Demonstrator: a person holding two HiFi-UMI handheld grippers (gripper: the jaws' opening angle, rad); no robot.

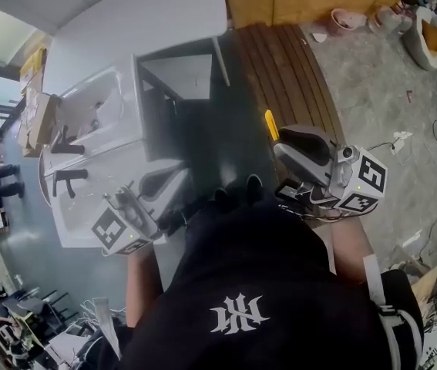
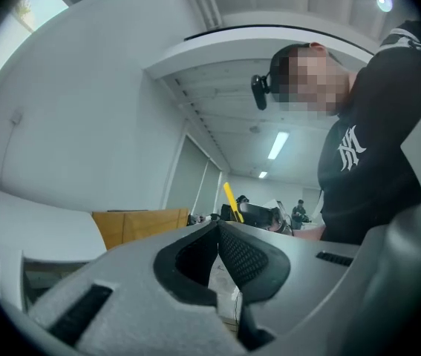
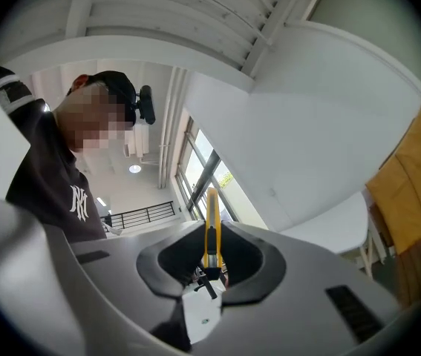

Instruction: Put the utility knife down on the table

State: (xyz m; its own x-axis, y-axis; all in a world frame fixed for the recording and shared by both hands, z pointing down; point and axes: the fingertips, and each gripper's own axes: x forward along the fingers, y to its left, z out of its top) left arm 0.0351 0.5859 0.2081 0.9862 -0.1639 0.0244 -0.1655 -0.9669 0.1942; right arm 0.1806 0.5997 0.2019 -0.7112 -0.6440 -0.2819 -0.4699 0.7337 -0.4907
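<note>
The yellow utility knife (image 3: 211, 225) stands upright between the jaws of my right gripper (image 3: 211, 236), which is shut on it. In the head view the utility knife's (image 1: 271, 124) tip sticks out beyond the right gripper (image 1: 284, 141), held in the air in front of the person's chest, right of the white table (image 1: 141, 21). My left gripper (image 1: 166, 182) hangs at the left near the table's corner. Its jaws meet with nothing between them in the left gripper view (image 2: 218, 232), where the utility knife (image 2: 229, 199) also shows far off.
A white basin unit (image 1: 95, 122) with black handles (image 1: 69, 176) stands at the left under the table edge. Dark wooden decking (image 1: 295, 68) lies ahead. Cables (image 1: 434, 153) and a pink bowl (image 1: 347, 20) lie on the concrete floor at the right.
</note>
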